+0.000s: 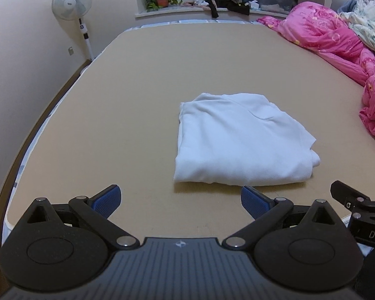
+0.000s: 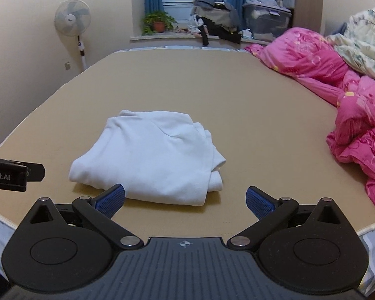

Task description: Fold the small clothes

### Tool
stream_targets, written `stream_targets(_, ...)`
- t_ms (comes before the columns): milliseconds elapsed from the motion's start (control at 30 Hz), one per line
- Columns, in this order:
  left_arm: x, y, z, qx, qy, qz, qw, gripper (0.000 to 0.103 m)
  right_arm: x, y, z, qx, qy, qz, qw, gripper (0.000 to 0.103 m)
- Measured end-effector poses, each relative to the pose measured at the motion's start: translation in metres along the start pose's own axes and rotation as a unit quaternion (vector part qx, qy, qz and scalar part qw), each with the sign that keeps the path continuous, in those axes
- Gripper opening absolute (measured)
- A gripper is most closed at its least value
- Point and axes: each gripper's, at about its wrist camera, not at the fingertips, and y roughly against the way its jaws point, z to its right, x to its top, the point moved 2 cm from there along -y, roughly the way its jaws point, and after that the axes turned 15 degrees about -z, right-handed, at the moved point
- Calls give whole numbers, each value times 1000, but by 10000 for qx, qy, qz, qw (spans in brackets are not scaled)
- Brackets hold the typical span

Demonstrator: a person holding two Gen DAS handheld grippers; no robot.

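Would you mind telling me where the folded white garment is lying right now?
The folded white garment lies flat on the tan bed surface, right of centre in the left wrist view, just beyond both open grippers and left of the pink quilt.

Left gripper (image 1: 180, 200) at frame bottom, jaws spread wide, nothing between the blue pads (image 1: 107, 201). Right gripper (image 2: 185, 201) likewise at frame bottom, jaws wide, empty. Each shows at the other view's side edge, level with it.

Both wrist cameras hover near the bed's (image 1: 162, 75) foot, angled down toward the window at twelve o'clock, sharing the folded white garment (image 1: 240, 140) (image 2: 147, 155), left view seeing it at one o'clock, right at eleven.
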Motion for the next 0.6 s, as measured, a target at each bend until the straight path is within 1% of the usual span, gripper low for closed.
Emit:
stream_targets(367, -1, 2, 4, 63, -107, -25, 9999, 102, 4, 2, 1, 82, -238, -63, 9997, 102)
stream_targets(600, -1, -2, 5, 72, -100, -96, 9999, 102, 4, 2, -2, 78, -159, -64, 9998, 102)
